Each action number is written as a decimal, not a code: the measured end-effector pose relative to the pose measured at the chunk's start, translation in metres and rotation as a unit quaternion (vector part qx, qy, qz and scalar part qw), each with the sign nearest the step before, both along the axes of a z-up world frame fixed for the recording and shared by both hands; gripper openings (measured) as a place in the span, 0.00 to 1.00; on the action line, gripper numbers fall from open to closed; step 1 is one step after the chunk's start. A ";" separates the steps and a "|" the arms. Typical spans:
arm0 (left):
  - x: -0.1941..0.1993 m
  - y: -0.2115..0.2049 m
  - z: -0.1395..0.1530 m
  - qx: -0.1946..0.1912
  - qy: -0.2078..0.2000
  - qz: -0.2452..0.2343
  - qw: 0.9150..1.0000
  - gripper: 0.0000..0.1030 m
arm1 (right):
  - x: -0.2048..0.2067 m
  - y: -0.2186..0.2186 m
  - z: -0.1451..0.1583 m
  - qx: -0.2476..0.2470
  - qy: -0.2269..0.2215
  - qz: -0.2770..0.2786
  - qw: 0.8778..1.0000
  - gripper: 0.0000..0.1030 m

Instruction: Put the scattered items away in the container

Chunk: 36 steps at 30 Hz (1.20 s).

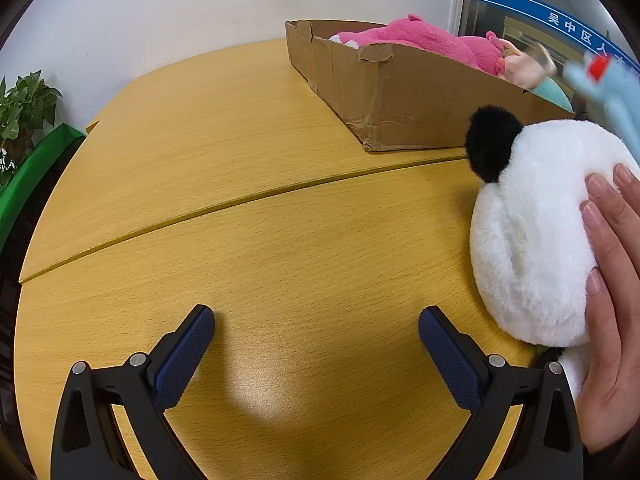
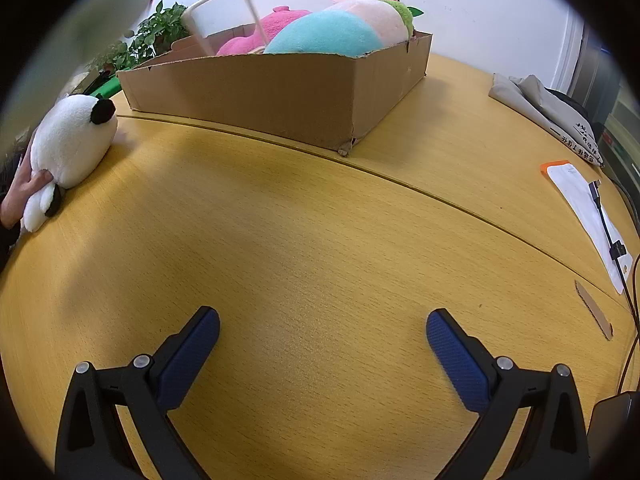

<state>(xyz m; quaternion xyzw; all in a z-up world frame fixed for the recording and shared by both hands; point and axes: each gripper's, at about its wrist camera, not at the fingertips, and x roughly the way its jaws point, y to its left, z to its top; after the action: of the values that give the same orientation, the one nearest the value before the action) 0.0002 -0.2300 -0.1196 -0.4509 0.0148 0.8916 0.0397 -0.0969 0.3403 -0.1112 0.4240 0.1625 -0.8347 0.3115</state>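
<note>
A cardboard box (image 1: 404,96) stands on the wooden table (image 1: 256,248) and holds a pink plush (image 1: 424,38); in the right wrist view the box (image 2: 280,96) also holds a turquoise plush (image 2: 324,36) and a peach one (image 2: 380,16). A white panda plush (image 1: 532,224) lies on the table right of my left gripper (image 1: 316,332), with a bare hand (image 1: 616,292) on it. It shows far left in the right wrist view (image 2: 68,148). My left gripper is open and empty. My right gripper (image 2: 322,334) is open and empty over bare table.
A potted plant (image 1: 24,108) and a green object (image 1: 32,176) are beyond the table's left edge. On the right are a grey bag (image 2: 548,112), a white sheet with an orange edge (image 2: 588,216), a black cable (image 2: 612,240) and a cardboard scrap (image 2: 594,314).
</note>
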 end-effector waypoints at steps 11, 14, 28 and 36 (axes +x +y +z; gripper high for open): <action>0.000 0.000 0.000 0.000 0.000 0.001 1.000 1.00 | -0.003 0.001 -0.001 0.000 0.000 0.000 1.000 1.00; 0.000 0.000 0.000 0.000 0.000 0.001 1.000 1.00 | -0.003 0.001 -0.001 0.000 0.000 0.000 1.000 1.00; 0.000 0.000 0.000 0.000 0.000 0.003 1.000 1.00 | -0.003 0.001 -0.001 0.000 0.000 0.000 1.000 1.00; 0.000 0.000 0.000 0.000 0.000 0.004 1.000 1.00 | -0.003 0.001 -0.001 0.000 0.001 0.000 1.000 1.00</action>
<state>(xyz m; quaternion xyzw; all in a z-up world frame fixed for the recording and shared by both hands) 0.0001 -0.2298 -0.1196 -0.4509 0.0131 0.8917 0.0363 -0.0998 0.3410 -0.1121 0.4236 0.1627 -0.8350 0.3113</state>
